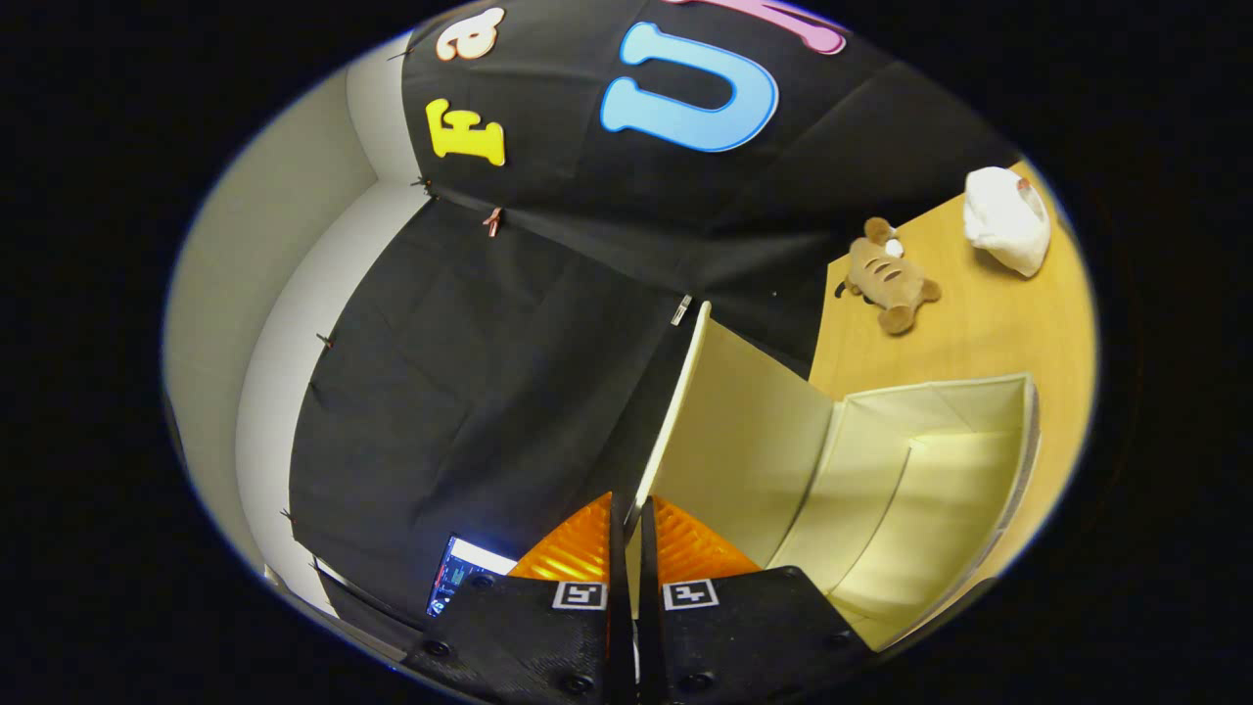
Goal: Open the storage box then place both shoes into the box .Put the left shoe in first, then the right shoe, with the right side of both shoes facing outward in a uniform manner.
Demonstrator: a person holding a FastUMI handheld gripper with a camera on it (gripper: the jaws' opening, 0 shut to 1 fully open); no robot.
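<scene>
My gripper [631, 514] is shut on the thin edge of the storage box's lid [744, 431], which passes between my two fingers. The cream lid stands swung up from the box [1023, 450], and the pale inside of the box lies open beside it, with nothing in the part I see. The box rests on a wooden table [989, 333]. Beyond the box, near the table's far end, lies a white shoe [1008, 220].
A small brown plush toy [886, 274] lies on the table between the box and the shoe, close to the black cloth wall [489, 372]. A lit screen [455, 578] shows low beside my fingers, against that wall.
</scene>
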